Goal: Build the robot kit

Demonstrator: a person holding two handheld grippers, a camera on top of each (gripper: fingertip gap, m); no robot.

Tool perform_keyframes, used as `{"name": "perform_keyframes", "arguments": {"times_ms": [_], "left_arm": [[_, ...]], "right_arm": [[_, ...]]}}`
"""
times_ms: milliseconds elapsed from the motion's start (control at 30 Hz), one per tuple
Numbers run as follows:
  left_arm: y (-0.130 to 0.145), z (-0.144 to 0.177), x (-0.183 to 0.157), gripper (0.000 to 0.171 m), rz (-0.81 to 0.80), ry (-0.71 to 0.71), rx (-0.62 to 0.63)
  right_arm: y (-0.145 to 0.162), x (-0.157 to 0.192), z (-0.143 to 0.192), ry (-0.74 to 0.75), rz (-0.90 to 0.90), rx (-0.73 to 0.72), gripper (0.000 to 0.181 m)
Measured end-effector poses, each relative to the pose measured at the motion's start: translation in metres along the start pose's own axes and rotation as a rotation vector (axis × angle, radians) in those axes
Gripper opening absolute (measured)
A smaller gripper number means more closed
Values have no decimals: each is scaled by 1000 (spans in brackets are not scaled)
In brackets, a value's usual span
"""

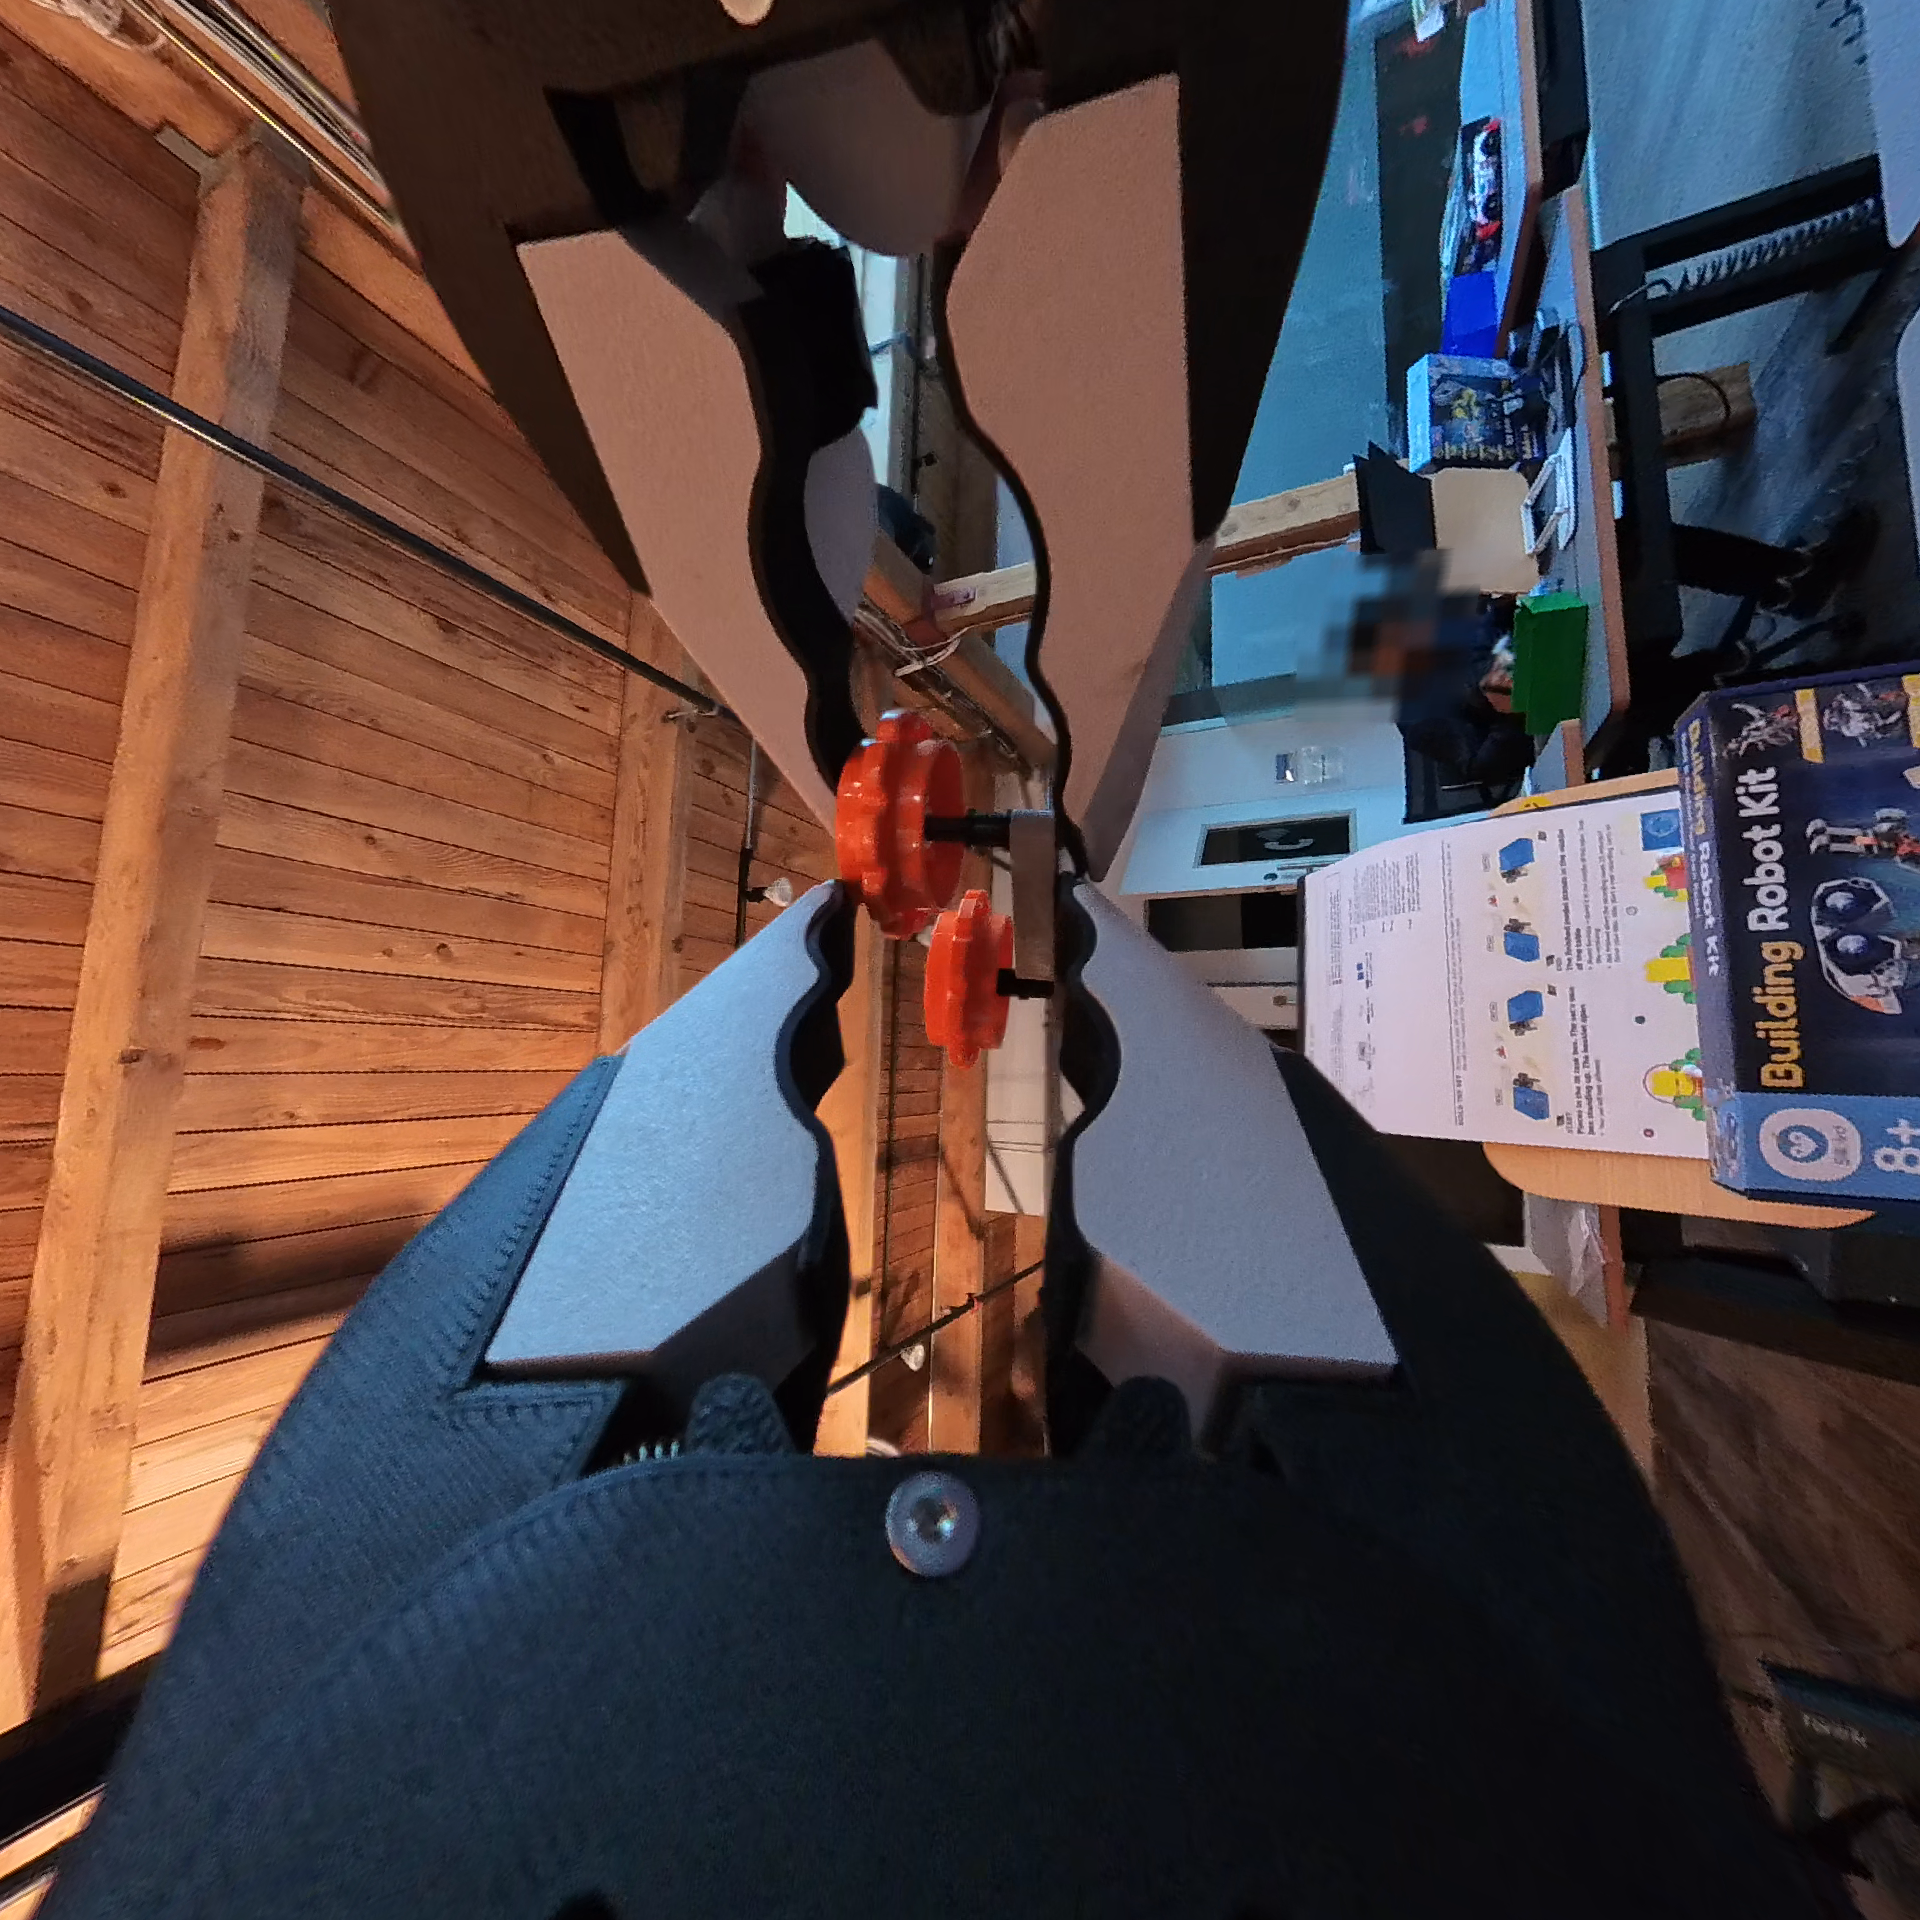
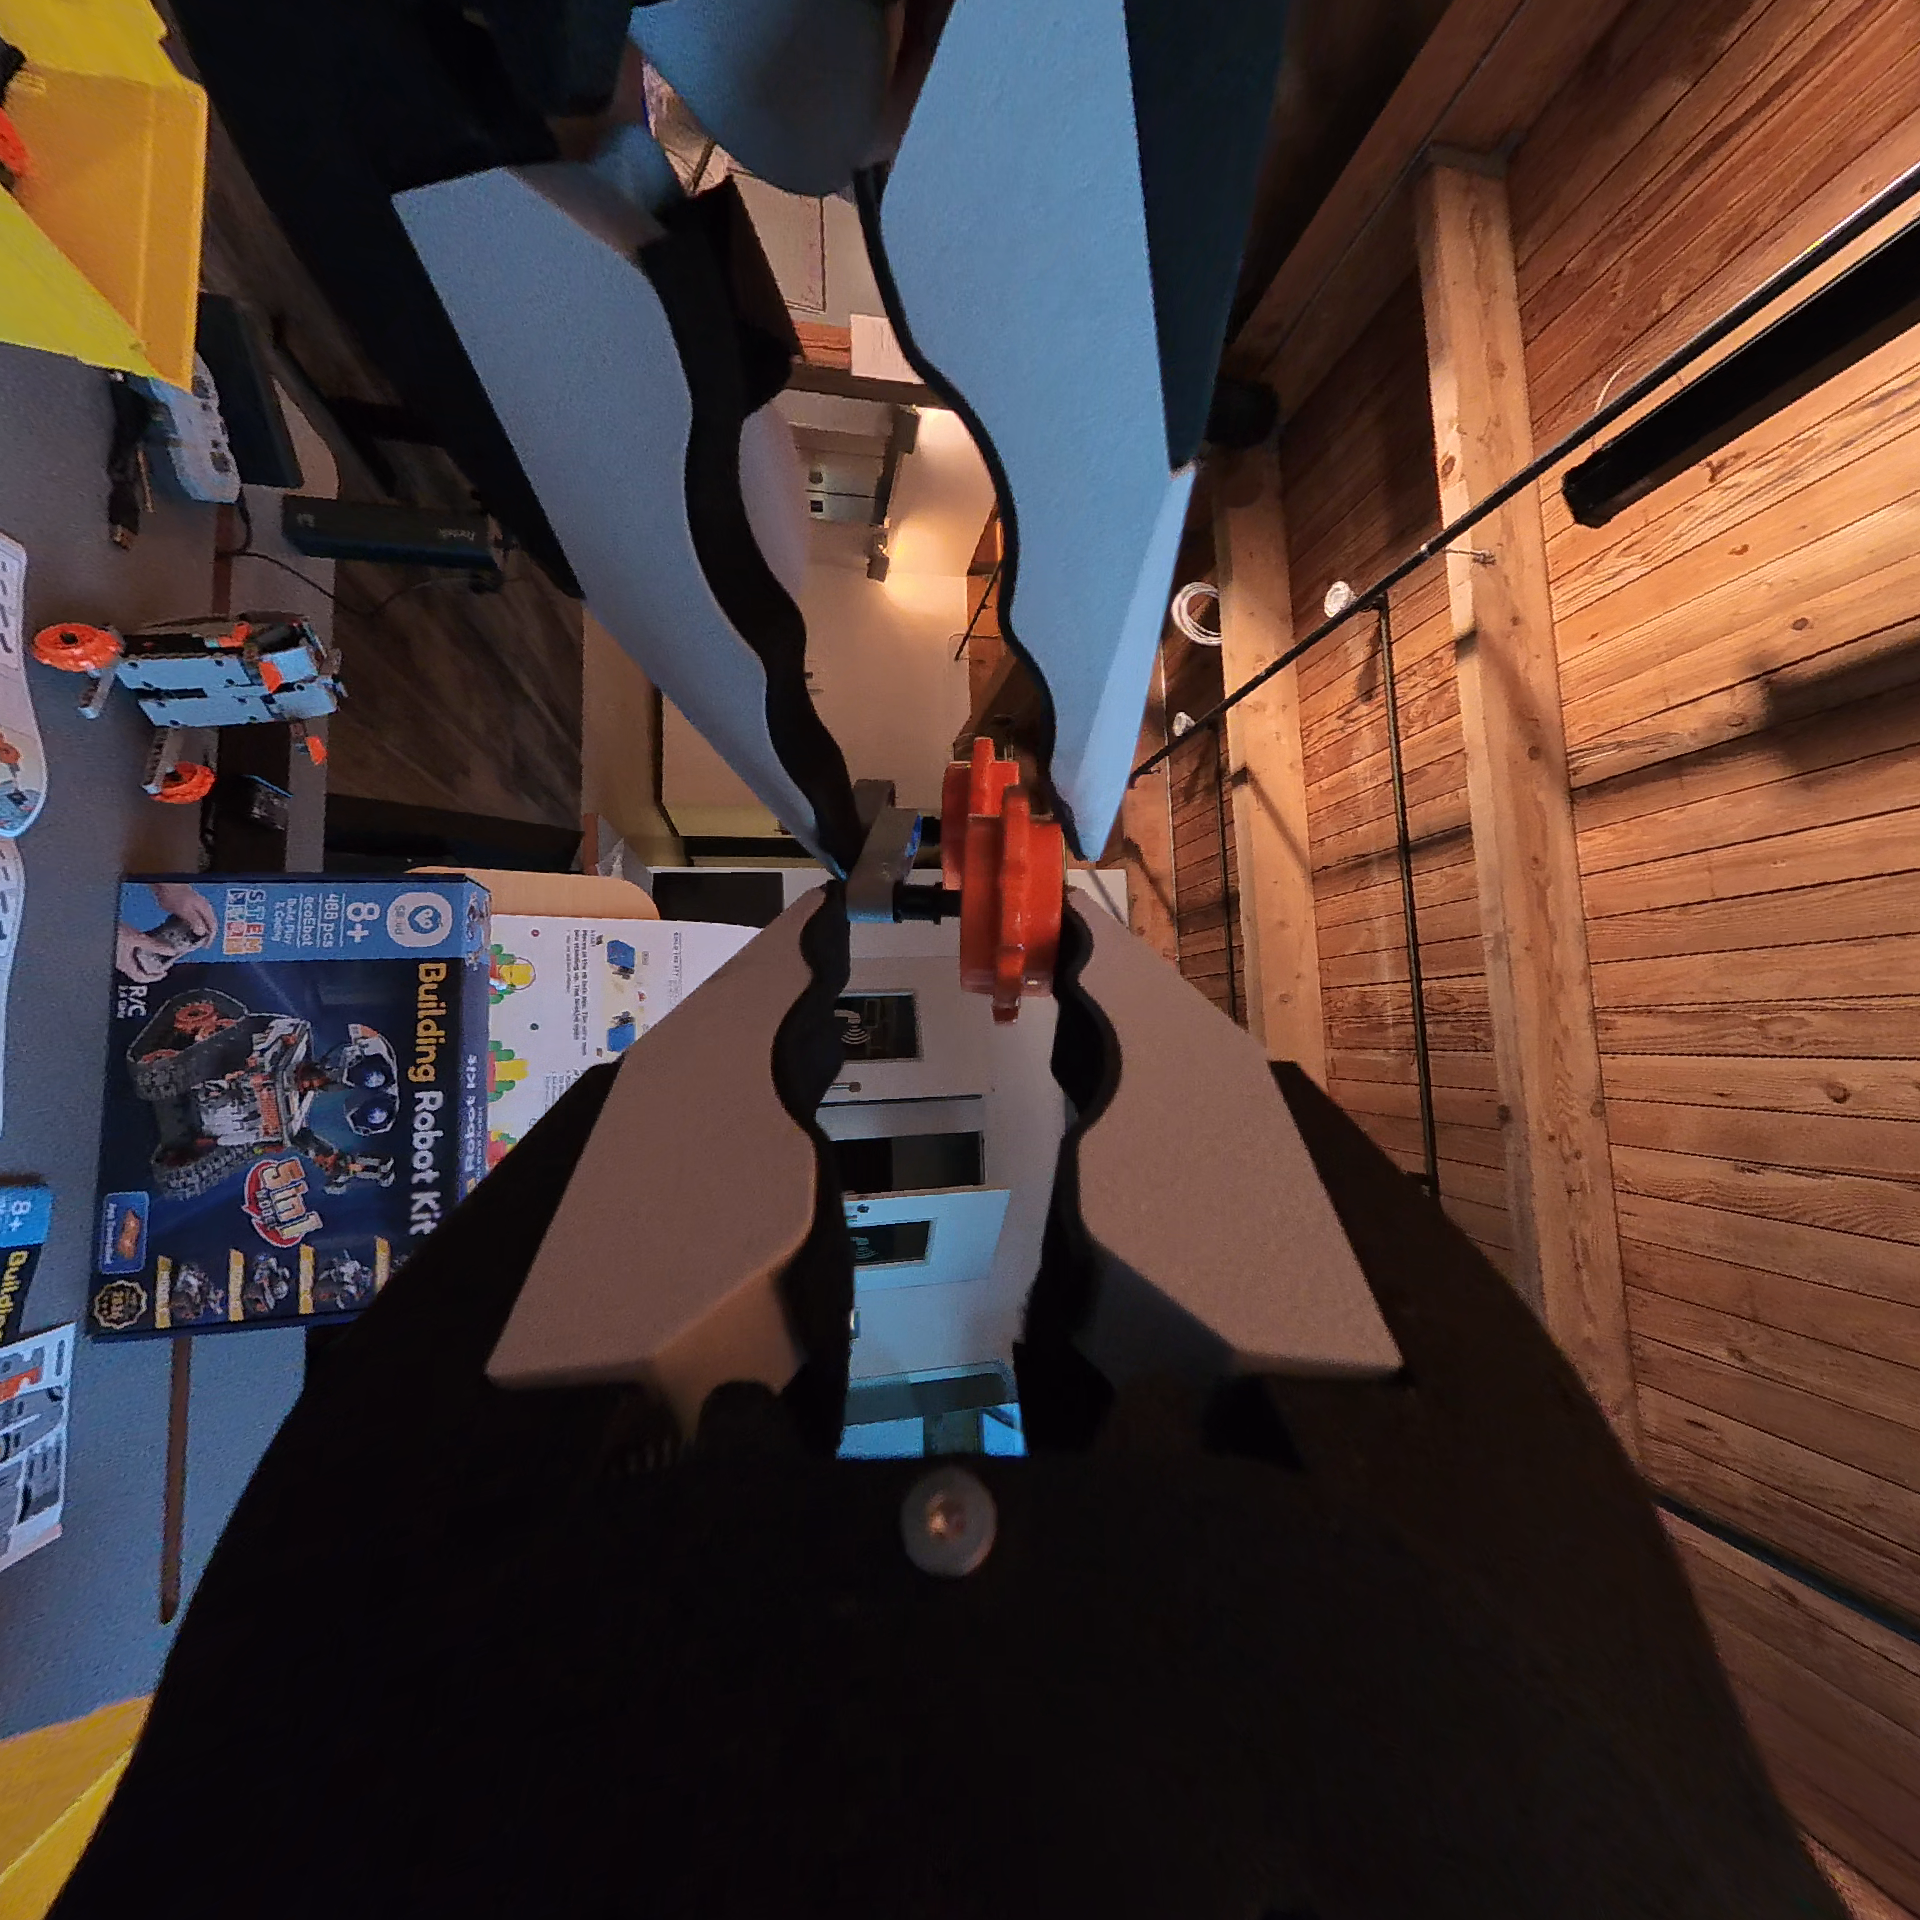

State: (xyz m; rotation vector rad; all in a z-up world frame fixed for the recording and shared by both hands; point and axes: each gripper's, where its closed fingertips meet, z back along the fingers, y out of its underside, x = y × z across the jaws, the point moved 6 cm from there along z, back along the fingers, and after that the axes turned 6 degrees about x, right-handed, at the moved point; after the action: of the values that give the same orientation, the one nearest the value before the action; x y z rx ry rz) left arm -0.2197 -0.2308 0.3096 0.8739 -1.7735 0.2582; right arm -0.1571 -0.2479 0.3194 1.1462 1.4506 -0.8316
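Observation:
A small toy assembly hangs in the air between my two grippers: a grey beam [image 1: 1034, 894] with two orange gear wheels [image 1: 899, 826] on black axles. My left gripper [image 1: 951, 891] reaches in from below in the left wrist view. One of its fingers is against the larger gear and the other against the beam. My right gripper [image 1: 961, 821] faces it from above and pinches the same assembly. In the right wrist view the right gripper [image 2: 951, 904] closes on the beam [image 2: 883, 852] and gears [image 2: 1008, 894], with the left gripper [image 2: 956, 847] opposite.
Both views are rolled sideways. A blue toy kit box [image 2: 291, 1101] and a printed instruction sheet [image 1: 1496, 987] lie on a table. A partly built robot model [image 2: 218, 675] and a yellow bin [image 2: 94, 208] are farther off. A wooden plank wall [image 1: 312, 831] fills one side. My left and right fingertips are right by each other.

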Motion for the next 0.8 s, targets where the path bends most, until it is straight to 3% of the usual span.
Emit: {"name": "perform_keyframes", "arguments": {"times_ms": [233, 567, 800], "left_arm": [[18, -34, -20, 35, 17, -18, -10], [47, -138, -65, 36, -74, -110, -28], [53, -156, -107, 35, -42, -47, -33]], "right_arm": [[29, 8, -33, 6, 9, -11, 36], [118, 25, -104, 127, 50, -32, 36], [138, 63, -124, 71, -12, -18, 36]]}}
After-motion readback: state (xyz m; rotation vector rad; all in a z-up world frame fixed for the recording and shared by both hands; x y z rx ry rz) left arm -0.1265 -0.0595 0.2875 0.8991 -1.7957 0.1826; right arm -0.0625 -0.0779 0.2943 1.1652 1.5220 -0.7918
